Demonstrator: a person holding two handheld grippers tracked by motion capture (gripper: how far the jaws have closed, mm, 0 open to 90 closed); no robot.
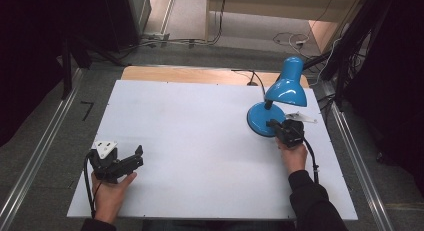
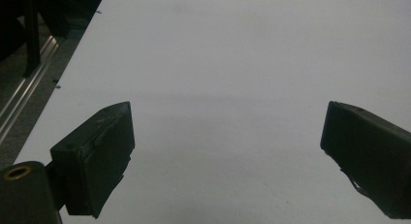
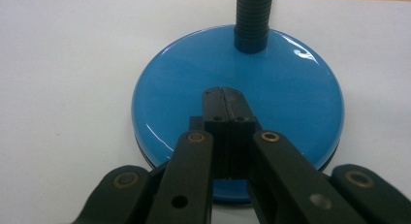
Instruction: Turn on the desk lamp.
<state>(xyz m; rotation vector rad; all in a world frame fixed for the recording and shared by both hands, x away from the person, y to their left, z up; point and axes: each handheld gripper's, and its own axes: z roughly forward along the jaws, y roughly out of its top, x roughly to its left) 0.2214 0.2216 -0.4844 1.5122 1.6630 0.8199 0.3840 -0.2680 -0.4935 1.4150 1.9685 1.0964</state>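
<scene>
I have my right gripper (image 1: 274,124) over the near edge of the lamp base (image 1: 260,118), its fingers (image 3: 224,100) pressed together with nothing between them; in the right gripper view the tips sit above the glossy blue disc, just short of the black ribbed neck (image 3: 251,20), though I cannot tell whether they touch the surface. That close view gives me the base (image 3: 291,98) and the foot of the neck; the high view adds the blue shade (image 1: 287,83), which leans from the base toward the far side of the tabletop (image 1: 200,141), its open mouth turned down toward the base. The lamp stands at the tabletop's right side. My left gripper (image 1: 131,158) rests well to the left of the lamp, fingers (image 2: 97,156) wide apart over bare white tabletop (image 2: 232,78), holding nothing.
</scene>
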